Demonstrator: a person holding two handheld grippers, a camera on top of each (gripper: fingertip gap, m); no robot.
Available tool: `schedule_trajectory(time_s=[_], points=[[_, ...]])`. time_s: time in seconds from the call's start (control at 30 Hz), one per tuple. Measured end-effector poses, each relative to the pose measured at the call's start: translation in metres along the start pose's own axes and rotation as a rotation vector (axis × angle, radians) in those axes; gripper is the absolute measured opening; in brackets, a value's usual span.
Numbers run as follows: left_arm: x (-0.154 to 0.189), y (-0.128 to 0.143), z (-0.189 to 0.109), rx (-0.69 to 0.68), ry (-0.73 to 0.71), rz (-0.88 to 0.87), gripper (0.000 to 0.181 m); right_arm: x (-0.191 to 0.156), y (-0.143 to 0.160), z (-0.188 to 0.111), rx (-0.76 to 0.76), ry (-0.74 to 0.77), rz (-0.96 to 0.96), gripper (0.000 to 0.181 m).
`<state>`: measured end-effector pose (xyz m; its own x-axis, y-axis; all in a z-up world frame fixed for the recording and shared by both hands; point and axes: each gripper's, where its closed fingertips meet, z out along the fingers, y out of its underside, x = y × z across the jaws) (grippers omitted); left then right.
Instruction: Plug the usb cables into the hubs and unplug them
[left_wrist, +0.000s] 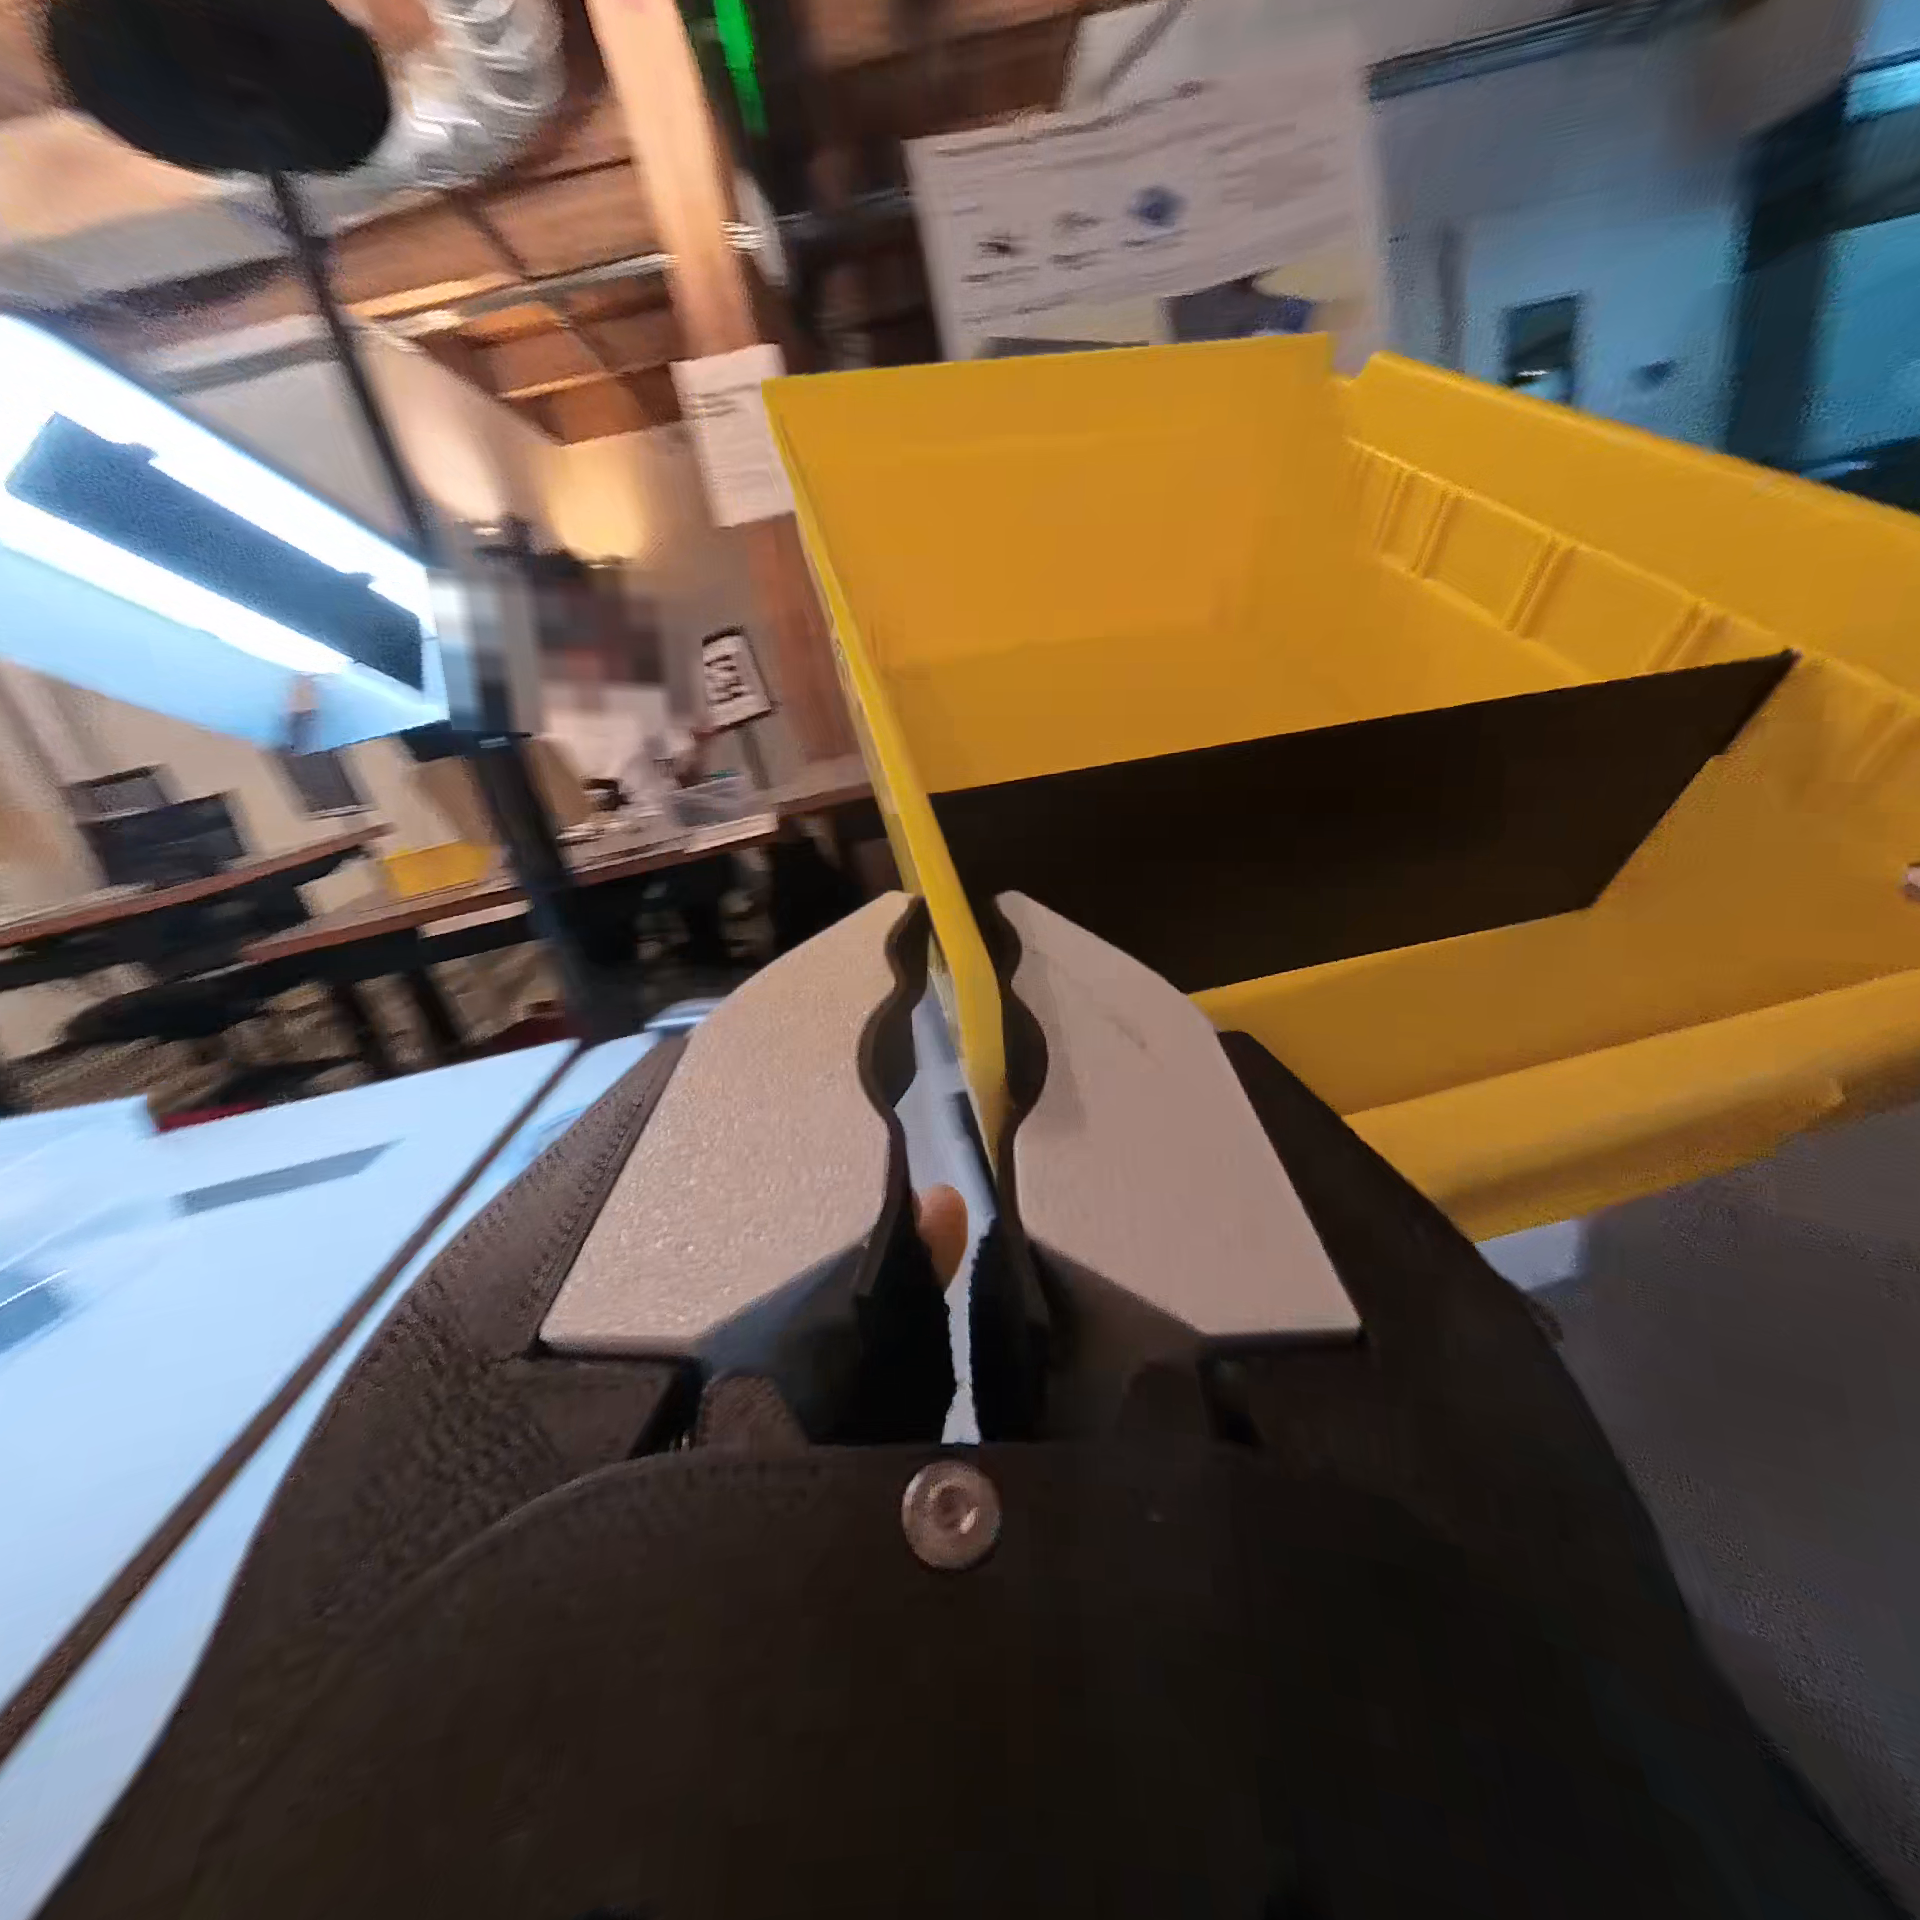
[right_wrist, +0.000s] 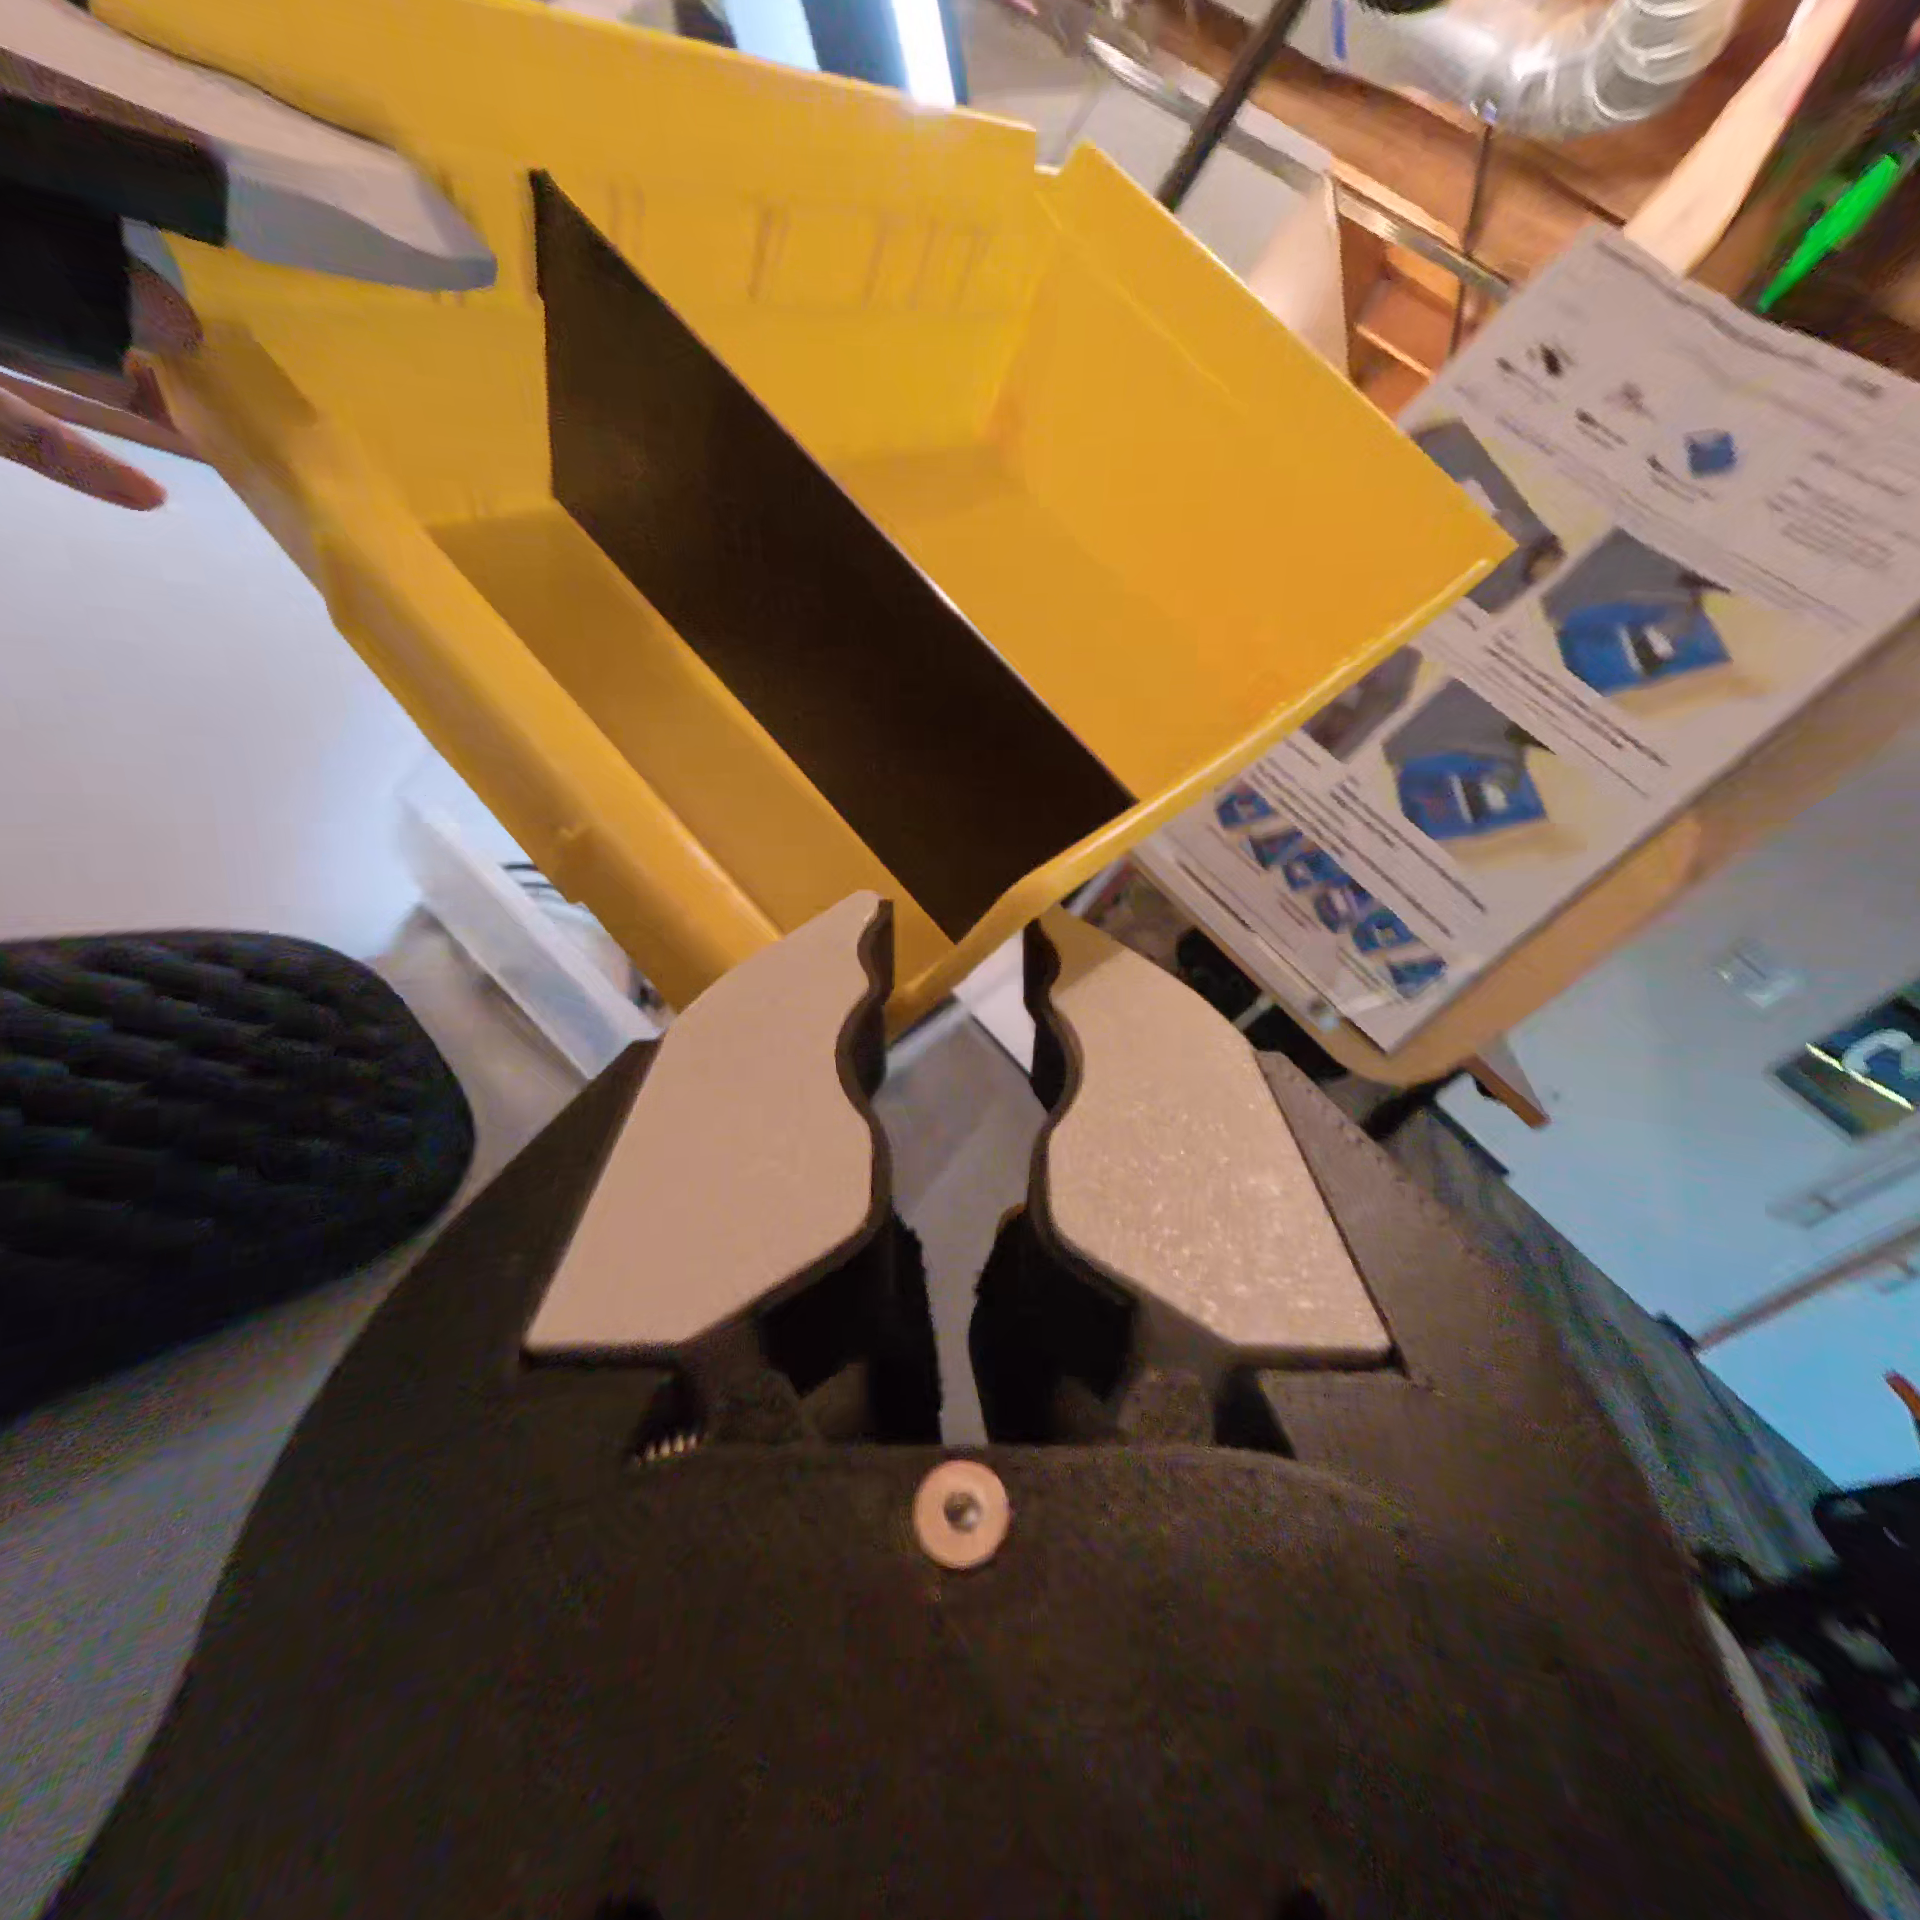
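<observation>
No USB cables or hubs are in view. A yellow plastic bin (left_wrist: 1091, 582) with a black divider (left_wrist: 1351, 821) across it is held up in the air, tilted. It looks empty. My left gripper (left_wrist: 961, 914) is shut on the thin edge of one bin wall. In the right wrist view the bin (right_wrist: 1195, 520) and its divider (right_wrist: 779, 582) fill the upper middle. My right gripper (right_wrist: 958, 930) is closed on the rim of the opposite wall, a small gap between the fingers. A finger of the left gripper (right_wrist: 343, 223) shows at the far rim.
A white table surface (left_wrist: 156, 1299) lies below left. A black mesh chair seat (right_wrist: 156, 1122) is at the left and a printed poster board (right_wrist: 1558, 623) at the right. A person's hand (right_wrist: 73, 457) shows beside the bin. Work tables (left_wrist: 312, 914) stand farther back. The left gripper's tips are roughly 20 cm from the right gripper's.
</observation>
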<state>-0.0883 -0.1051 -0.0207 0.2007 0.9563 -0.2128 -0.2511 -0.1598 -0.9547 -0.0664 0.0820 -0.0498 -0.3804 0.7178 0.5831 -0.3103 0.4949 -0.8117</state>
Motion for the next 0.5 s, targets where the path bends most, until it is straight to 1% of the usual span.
schedule_trajectory(time_s=[0.17,0.27,0.37,0.43,0.5], points=[[0.124,-0.003,0.063,-0.041,0.289,-0.003,0.012,0.073,0.073,-0.065,-0.199,0.15,0.061,0.024],[0.191,0.007,0.093,-0.083,0.396,0.025,0.012,0.103,0.123,-0.095,-0.3,0.21,0.139,0.024],[0.244,0.032,0.116,-0.14,0.442,0.045,0.011,0.12,0.174,-0.112,-0.407,0.235,0.175,0.023],[0.271,0.049,0.125,-0.181,0.472,0.058,0.011,0.123,0.209,-0.119,-0.509,0.225,0.189,0.024],[0.292,0.065,0.131,-0.221,0.498,0.09,0.012,0.121,0.237,-0.125,-0.587,0.204,0.226,0.024]])
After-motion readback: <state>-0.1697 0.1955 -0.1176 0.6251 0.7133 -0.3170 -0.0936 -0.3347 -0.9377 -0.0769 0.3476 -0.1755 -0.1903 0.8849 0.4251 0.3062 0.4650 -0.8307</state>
